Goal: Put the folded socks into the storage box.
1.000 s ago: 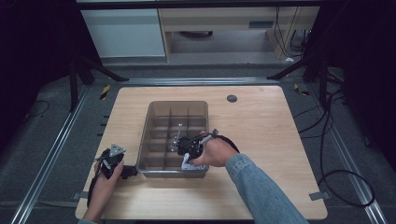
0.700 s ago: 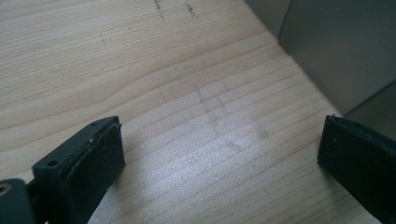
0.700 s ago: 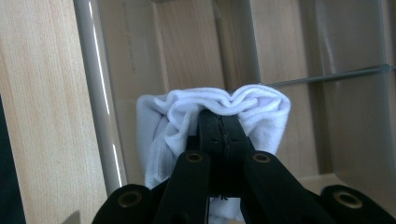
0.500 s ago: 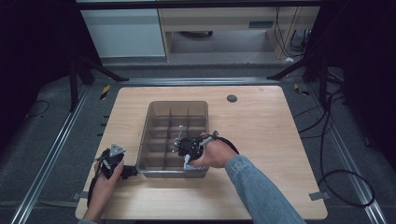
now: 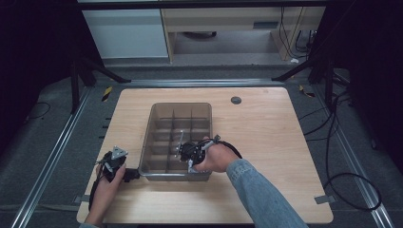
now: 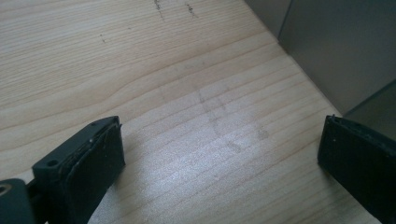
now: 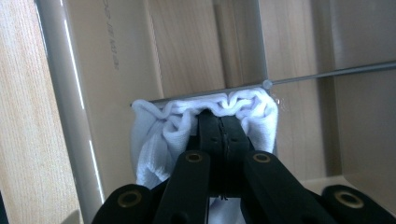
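The left gripper (image 5: 124, 173) rests wide open on the bare wooden counter (image 5: 285, 142), just beside the near-left corner of the clear plastic divided bin (image 5: 157, 114). The right gripper (image 7: 222, 122), inside that bin, is clamped on a soft, wrinkled white cloth (image 7: 154, 140) pressed against a thin divider wall.

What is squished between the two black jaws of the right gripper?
A white cloth, bunched around the shut jaws of the right gripper inside the clear divided bin, seen in the right gripper view.
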Tool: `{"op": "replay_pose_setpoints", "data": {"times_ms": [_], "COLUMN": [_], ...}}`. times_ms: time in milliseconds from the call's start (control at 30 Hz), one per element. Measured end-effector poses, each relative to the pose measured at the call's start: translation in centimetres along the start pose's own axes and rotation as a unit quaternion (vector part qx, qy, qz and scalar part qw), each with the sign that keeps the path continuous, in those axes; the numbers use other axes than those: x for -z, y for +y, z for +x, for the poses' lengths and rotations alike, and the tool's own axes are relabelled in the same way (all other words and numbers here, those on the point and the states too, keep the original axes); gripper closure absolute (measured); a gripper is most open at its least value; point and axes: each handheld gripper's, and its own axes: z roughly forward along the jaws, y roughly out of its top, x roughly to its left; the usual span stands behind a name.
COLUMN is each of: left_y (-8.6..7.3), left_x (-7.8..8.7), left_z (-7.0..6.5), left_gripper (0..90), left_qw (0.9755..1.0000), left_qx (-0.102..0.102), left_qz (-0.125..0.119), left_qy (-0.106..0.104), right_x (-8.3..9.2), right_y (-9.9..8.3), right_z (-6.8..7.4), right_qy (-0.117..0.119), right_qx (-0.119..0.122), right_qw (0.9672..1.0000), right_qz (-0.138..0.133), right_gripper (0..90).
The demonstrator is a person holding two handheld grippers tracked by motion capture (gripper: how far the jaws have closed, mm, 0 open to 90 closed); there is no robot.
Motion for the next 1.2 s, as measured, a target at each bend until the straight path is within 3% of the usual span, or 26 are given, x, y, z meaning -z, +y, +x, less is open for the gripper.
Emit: {"op": "replay_pose_setpoints", "data": {"times_ms": [333, 533, 700, 933, 1200], "left_y": [0.0, 0.0, 0.0, 0.0, 0.0], "left_x": [0.0, 0.0, 0.0, 0.0, 0.0], "left_z": [0.0, 0.0, 0.0, 0.0, 0.0], "left_gripper": [0.0, 0.0, 0.0, 0.0, 0.0], "left_qw": [1.0, 1.0, 1.0, 1.0, 1.0], "left_qx": [-0.001, -0.001, -0.001, -0.001, -0.001], "left_qz": [0.001, 0.001, 0.001, 0.001, 0.001], "left_qy": [0.0, 0.0, 0.0, 0.0, 0.0], "right_x": [0.8, 2.9, 3.6, 3.1, 1.9], "right_y": [-0.3, -0.6, -0.6, -0.2, -0.2], "right_z": [0.2, 0.0, -0.4, -0.8, -0.1], "right_qy": [-0.007, -0.021, -0.032, -0.045, -0.032], "right_qx": [0.006, 0.001, -0.001, 0.0, 0.013], "right_qw": [0.9999, 0.9992, 0.9987, 0.9984, 0.9993], "right_qz": [-0.012, -0.034, -0.038, -0.033, -0.017], "right_gripper": [90.0, 90.0, 90.0, 90.0, 90.0]}}
